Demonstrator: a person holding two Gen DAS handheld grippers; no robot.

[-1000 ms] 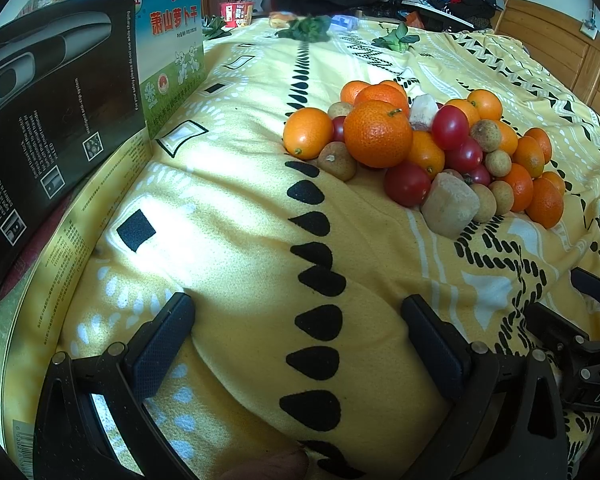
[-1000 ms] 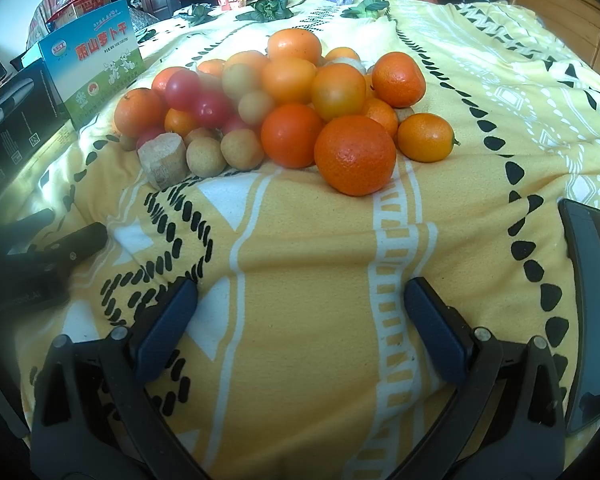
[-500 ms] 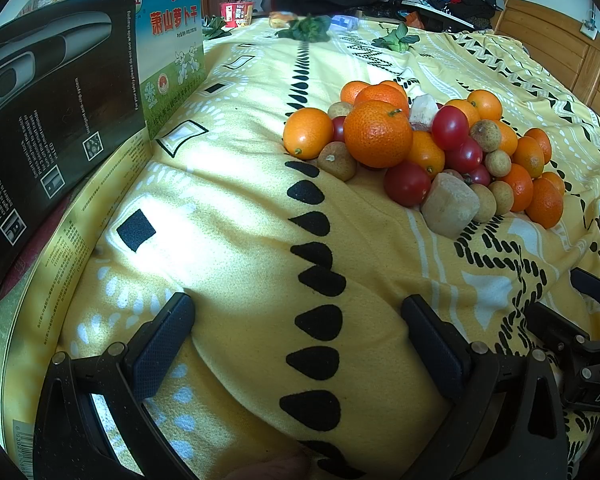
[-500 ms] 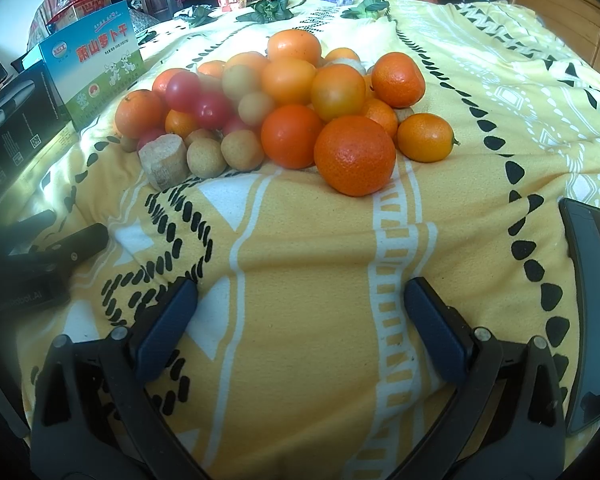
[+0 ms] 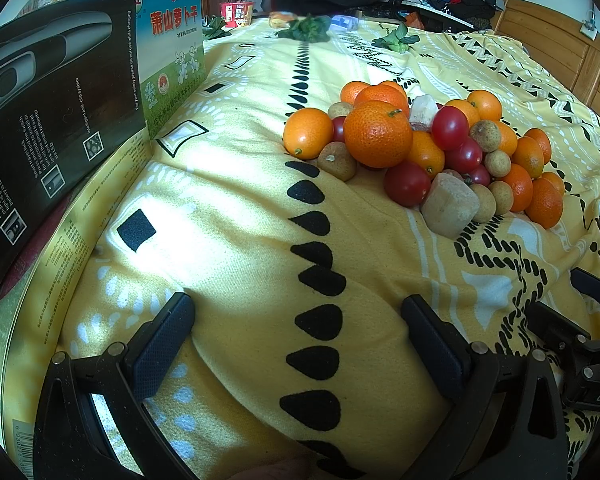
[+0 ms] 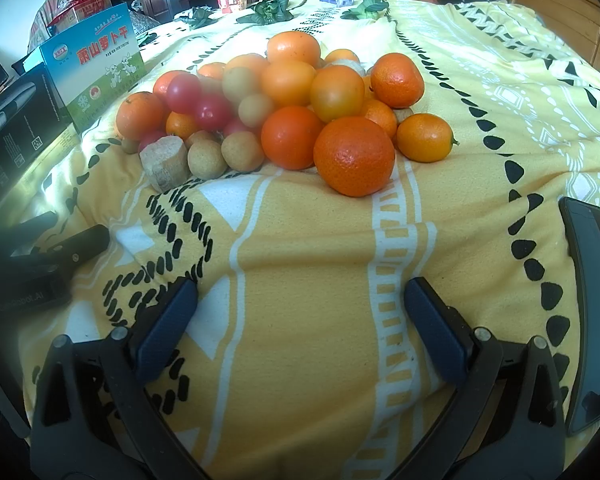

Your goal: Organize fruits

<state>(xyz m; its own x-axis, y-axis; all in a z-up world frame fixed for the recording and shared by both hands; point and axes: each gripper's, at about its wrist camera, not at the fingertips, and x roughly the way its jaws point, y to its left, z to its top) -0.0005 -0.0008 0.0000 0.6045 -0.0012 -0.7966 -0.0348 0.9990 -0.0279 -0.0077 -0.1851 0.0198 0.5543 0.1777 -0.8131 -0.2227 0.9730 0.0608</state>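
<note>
Nothing has changed over the last second: the left gripper and right gripper stay wide and empty, low over the bed, near the fruit pile. Sorting has not begun.

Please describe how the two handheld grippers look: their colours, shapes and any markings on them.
Both look alike. The left gripper and the right gripper each have a black plastic frame with angled struts and silver rivets, carrying two flat fingers with textured dark blue pads. Seen from the right wrist camera, the left gripper's black body bears faint grey lettering, too blurred to read fully. No cables or sleeves show.
</note>
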